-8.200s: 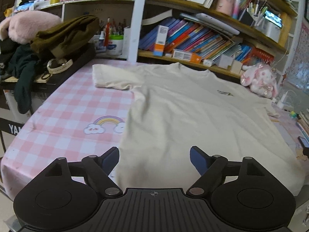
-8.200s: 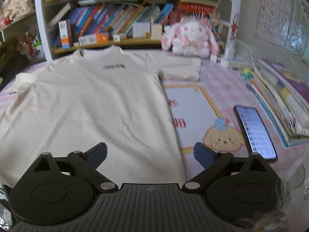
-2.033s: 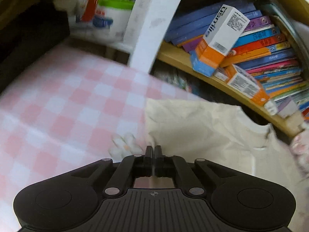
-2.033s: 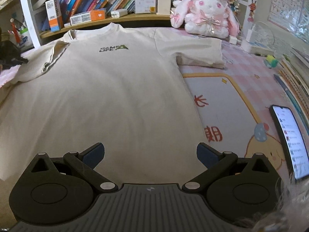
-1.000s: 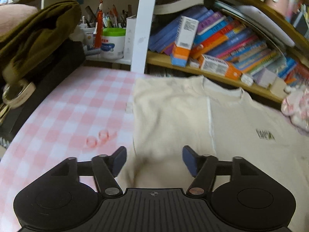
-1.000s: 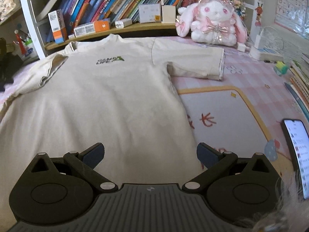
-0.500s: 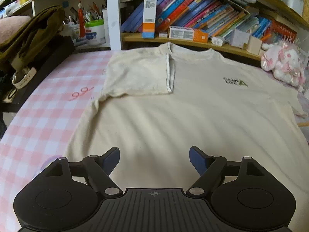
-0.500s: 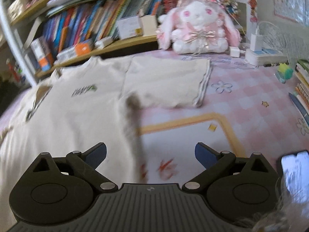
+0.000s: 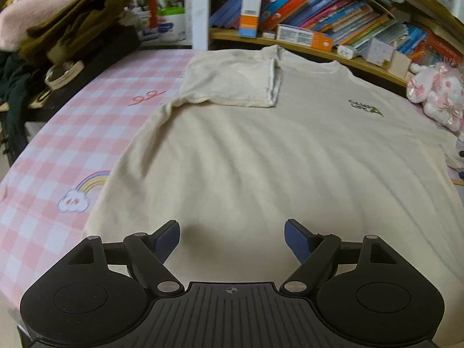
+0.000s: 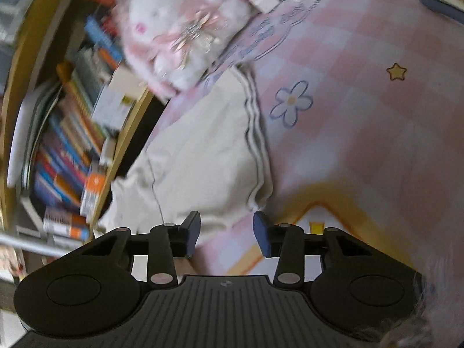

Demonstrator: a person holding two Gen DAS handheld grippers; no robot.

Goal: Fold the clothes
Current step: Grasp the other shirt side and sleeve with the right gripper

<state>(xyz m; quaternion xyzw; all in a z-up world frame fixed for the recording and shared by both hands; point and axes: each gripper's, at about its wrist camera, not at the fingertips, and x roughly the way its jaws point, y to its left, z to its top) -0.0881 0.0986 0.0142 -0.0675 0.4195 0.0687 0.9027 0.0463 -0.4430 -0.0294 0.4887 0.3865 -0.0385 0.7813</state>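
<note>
T-shirt [image 9: 261,156] flat on bench [image 9: 58,150]; left sleeve [image 9: 229,82] now folded inward. Left gripper [image 9: 232,239] fingers wide apart, empty. Right gripper [image 10: 227,233] has rolled toward right sleeve [image 10: 208,150]; fingers just closing, nothing clamped yet. Second sleeve fold looks next.

The T-shirt [image 9: 261,159] carries a small dark chest print [image 9: 364,108] in two lines of letters with a green triangle at its end; the letters are too small to read surely. The boxes [image 9: 250,8] and book spines [image 9: 313,3] on the shelf bear print too fine to read. The right wrist view is blurred; nothing legible there.
</note>
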